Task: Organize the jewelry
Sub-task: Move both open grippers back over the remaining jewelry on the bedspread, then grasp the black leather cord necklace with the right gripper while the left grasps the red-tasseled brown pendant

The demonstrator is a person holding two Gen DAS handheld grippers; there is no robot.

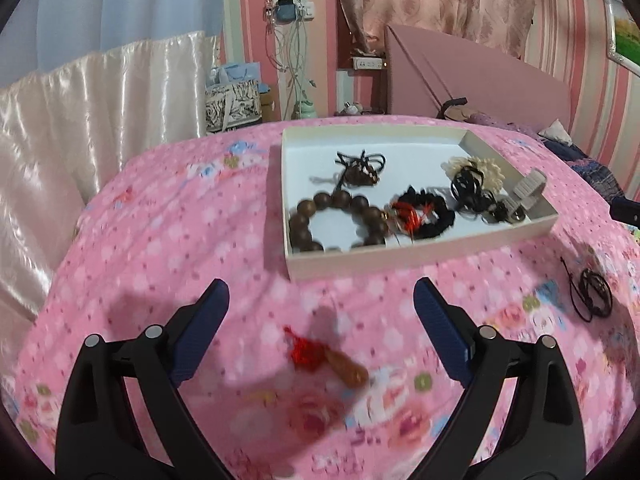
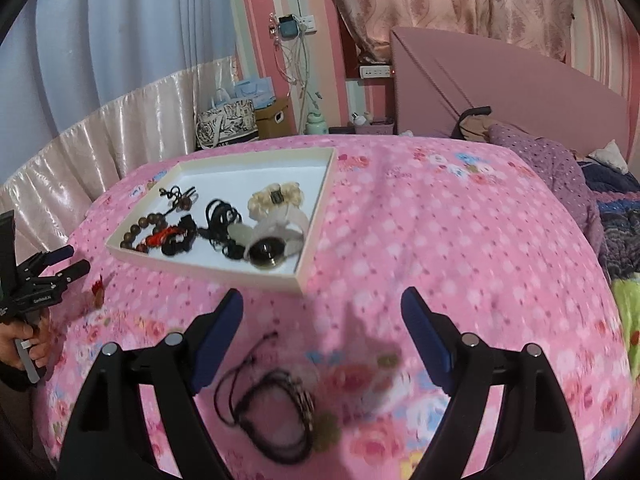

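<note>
Black arms and blue pads of the left gripper (image 1: pixel 321 312) filled the bottom of its view, jaws spread wide with nothing between the pads, over a blurred red-tasselled amber pendant (image 1: pixel 332 362) lying on the pink flowered bedspread (image 1: pixel 160 240). Beyond it, toward the bed's far edge, sat a shallow white box tray (image 1: pixel 400 260) holding a wooden bead bracelet (image 1: pixel 332 216), a black and red scrunchie (image 1: pixel 424 216), a knotted cord charm (image 1: pixel 360 168), a cream flower clip (image 1: pixel 480 168) and a tangle of black cords (image 1: pixel 472 192). The right gripper (image 2: pixel 322 320) likewise stood open and empty above a black cord bracelet (image 2: pixel 272 416) that lay on the bedspread between its fingers, apart from them. Only the right wrist view showed the watch (image 2: pixel 268 256) in the tray's near right corner, the purple dotted bedding (image 2: pixel 552 168) at the bed's right edge, and a hand (image 2: pixel 28 344) holding the other gripper at the left. Only the left wrist view showed the pendant clearly. Behind the bed ran a shiny cream valance (image 1: pixel 80 120), pink striped wallpaper (image 1: pixel 580 80), a pink headboard (image 2: pixel 500 92) and floral curtains (image 2: pixel 440 0).
</note>
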